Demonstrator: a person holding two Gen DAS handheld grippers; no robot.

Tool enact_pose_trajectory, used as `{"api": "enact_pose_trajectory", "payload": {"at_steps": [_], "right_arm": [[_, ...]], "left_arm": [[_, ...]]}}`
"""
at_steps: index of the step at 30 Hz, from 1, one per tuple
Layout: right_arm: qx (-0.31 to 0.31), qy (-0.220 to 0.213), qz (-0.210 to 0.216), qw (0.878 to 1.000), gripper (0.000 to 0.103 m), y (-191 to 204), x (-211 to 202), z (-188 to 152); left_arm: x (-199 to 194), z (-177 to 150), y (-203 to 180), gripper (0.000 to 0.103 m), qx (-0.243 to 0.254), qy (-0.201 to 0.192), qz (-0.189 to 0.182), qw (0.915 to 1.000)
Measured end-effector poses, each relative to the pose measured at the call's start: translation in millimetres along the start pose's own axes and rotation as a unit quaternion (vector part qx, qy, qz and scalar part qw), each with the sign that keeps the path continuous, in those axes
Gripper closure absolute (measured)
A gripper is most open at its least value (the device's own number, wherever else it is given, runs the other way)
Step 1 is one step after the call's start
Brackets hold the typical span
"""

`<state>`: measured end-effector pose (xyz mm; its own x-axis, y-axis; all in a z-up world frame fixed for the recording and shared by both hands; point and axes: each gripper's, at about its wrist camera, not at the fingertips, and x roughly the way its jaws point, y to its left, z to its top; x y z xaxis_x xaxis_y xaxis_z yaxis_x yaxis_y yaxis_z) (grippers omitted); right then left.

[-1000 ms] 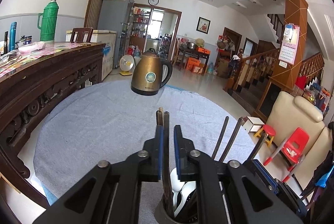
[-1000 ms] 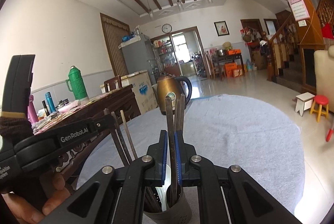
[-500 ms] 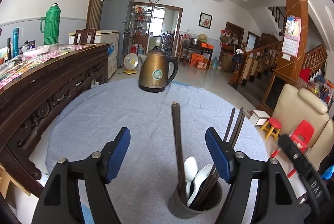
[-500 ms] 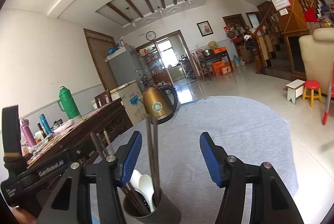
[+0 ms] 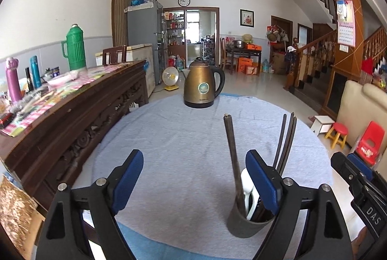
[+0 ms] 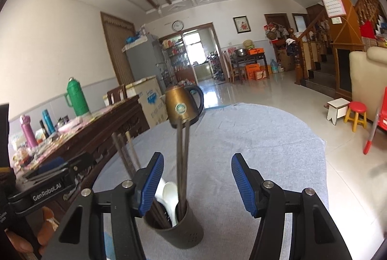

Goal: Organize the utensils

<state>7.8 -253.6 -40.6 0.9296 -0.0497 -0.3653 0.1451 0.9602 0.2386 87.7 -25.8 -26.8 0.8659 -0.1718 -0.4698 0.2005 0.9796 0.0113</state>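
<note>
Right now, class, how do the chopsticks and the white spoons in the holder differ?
The chopsticks are dark, thin and straight; the white spoons are pale and broad. The chopsticks rise far above the holder rim; the white spoons barely clear it. Both stand in the same holder, and no tool grips either.

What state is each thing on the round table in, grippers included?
Left gripper: jaws opening, nothing between them.
Right gripper: open, empty.
Dark cylindrical utensil holder: upright, loaded.
Dark chopsticks: standing in holder.
White spoons: in holder.
Bronze electric kettle: upright, lid shut.
</note>
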Motion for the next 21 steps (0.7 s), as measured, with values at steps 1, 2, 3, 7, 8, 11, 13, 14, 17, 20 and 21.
{"api": "enact_pose_trajectory", "payload": {"at_steps": [1, 2, 3, 7, 8, 11, 13, 14, 17, 20, 21], "right_arm": [[-0.005, 0.001, 0.000, 1.000, 0.041, 4, -2, -1], [-0.011, 0.003, 0.000, 1.000, 0.040, 7, -4, -2], [-0.016, 0.005, 0.001, 1.000, 0.039, 10, -5, -4], [-0.027, 0.014, 0.003, 1.000, 0.036, 17, -13, -7], [-0.029, 0.017, 0.002, 0.999, 0.036, 17, -15, -9], [-0.033, 0.029, -0.001, 0.999, 0.035, 18, -21, -15], [-0.032, 0.037, -0.002, 0.999, 0.035, 14, -25, -17], [-0.030, 0.042, -0.004, 0.999, 0.035, 13, -25, -18], [-0.022, 0.058, -0.007, 0.998, 0.035, 8, -28, -22], [-0.016, 0.069, -0.010, 0.997, 0.035, 8, -31, -23], [-0.016, 0.071, -0.011, 0.997, 0.035, 8, -32, -24]], "left_arm": [[-2, -1, 1, 0.016, 0.003, 0.000, 0.003, 1.0000], [-4, -2, 1, 0.016, 0.005, 0.000, 0.005, 1.0000], [-6, -2, 2, 0.016, 0.006, 0.002, 0.007, 1.0000], [-12, -3, 4, 0.015, 0.011, 0.008, 0.016, 0.9998], [-12, -4, 3, 0.015, 0.012, 0.008, 0.017, 0.9997], [-17, -4, 4, 0.014, 0.015, 0.009, 0.024, 0.9996], [-21, -6, 5, 0.009, 0.017, 0.009, 0.030, 0.9994], [-23, -7, 5, 0.007, 0.018, 0.010, 0.033, 0.9992], [-27, -10, 4, 0.006, 0.022, 0.018, 0.044, 0.9986], [-31, -15, 2, 0.006, 0.028, 0.024, 0.055, 0.9978], [-33, -16, 2, 0.006, 0.031, 0.026, 0.061, 0.9973]]}}
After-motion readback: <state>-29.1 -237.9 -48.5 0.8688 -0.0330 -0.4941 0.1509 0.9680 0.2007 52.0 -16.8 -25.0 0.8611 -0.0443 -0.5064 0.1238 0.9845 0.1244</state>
